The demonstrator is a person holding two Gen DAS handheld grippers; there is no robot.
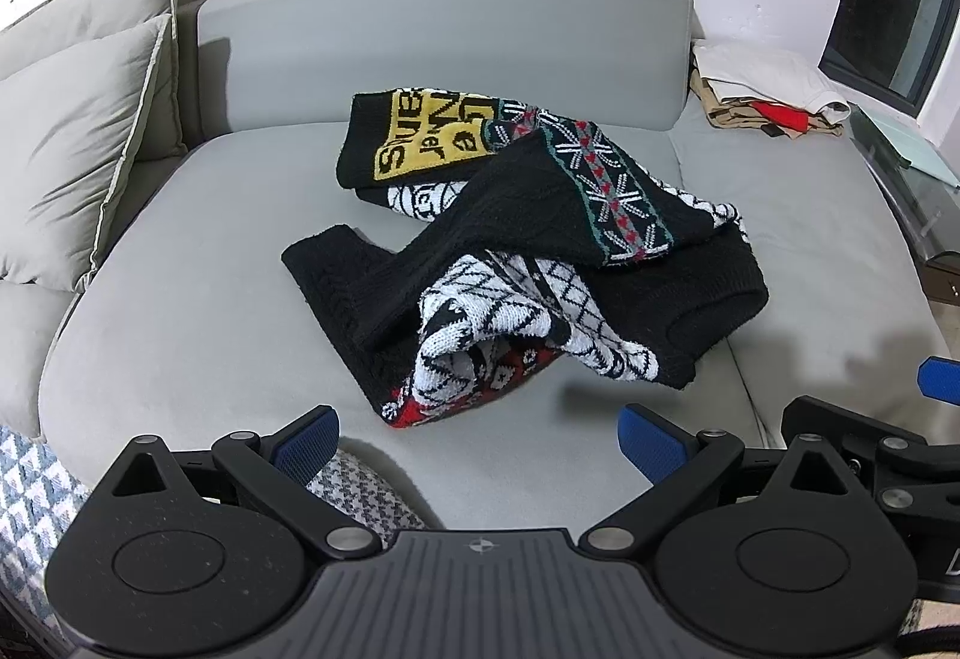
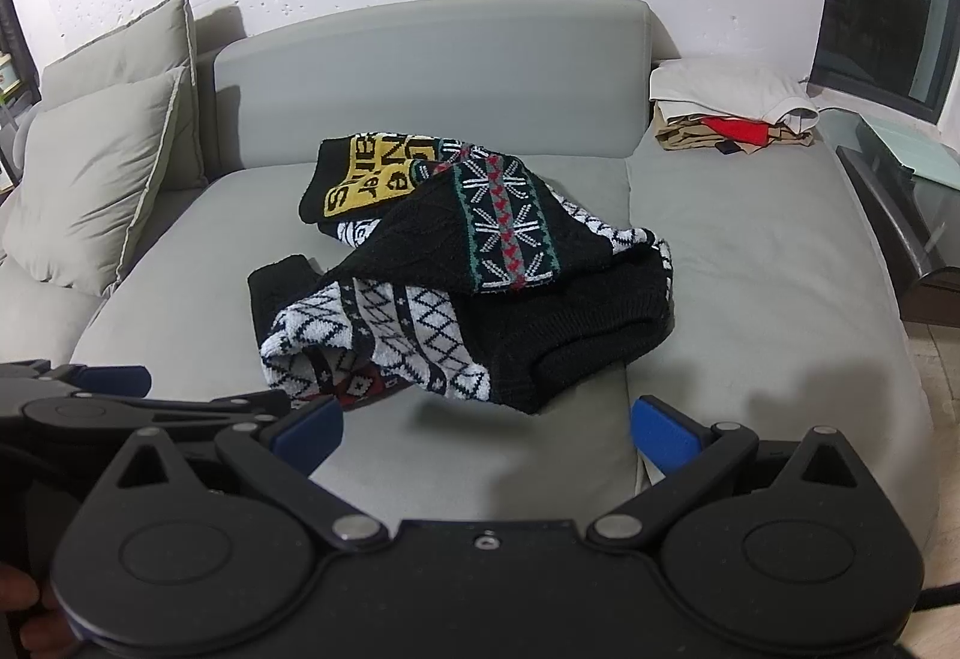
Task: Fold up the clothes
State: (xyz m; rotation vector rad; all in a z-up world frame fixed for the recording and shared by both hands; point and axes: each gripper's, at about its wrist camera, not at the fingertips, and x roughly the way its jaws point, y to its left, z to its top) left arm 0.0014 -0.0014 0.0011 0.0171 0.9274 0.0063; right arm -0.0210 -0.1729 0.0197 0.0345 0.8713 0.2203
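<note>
Sweater [image 1: 516, 251] first: a black knit with white lattice bands, red patches and a yellow lettered panel, lying crumpled in a loose heap on the grey seat [image 1: 198, 299] of a sofa, roughly at the seat's middle and a little toward its back edge. Its yellow panel lies nearest the backrest [image 1: 444, 41]; a bunched white-and-red fold points toward the front edge.

The left gripper [image 1: 478, 440] hovers over the front edge of the seat with its blue-padded fingers [image 1: 306, 440] spread wide, nothing between them. The sweater's nearest fold lies just beyond the fingertips, apart from them and slightly left of the gap's middle. In the right wrist view, the right gripper [image 2: 486, 434] is likewise spread wide and empty, near the front edge; the sweater's dark near corner sits just ahead of the gap, not touching either pad. The two tools are side by side, each showing at the edge of the other's view.

Two grey cushions [image 1: 78, 131] lean at the left end of the sofa. A stack of folded clothes [image 2: 729, 116], white on top with tan and red beneath, rests at the back right corner of the seat, well apart from the sweater. A glass-topped side table [image 2: 900, 191] stands beyond the right edge.
</note>
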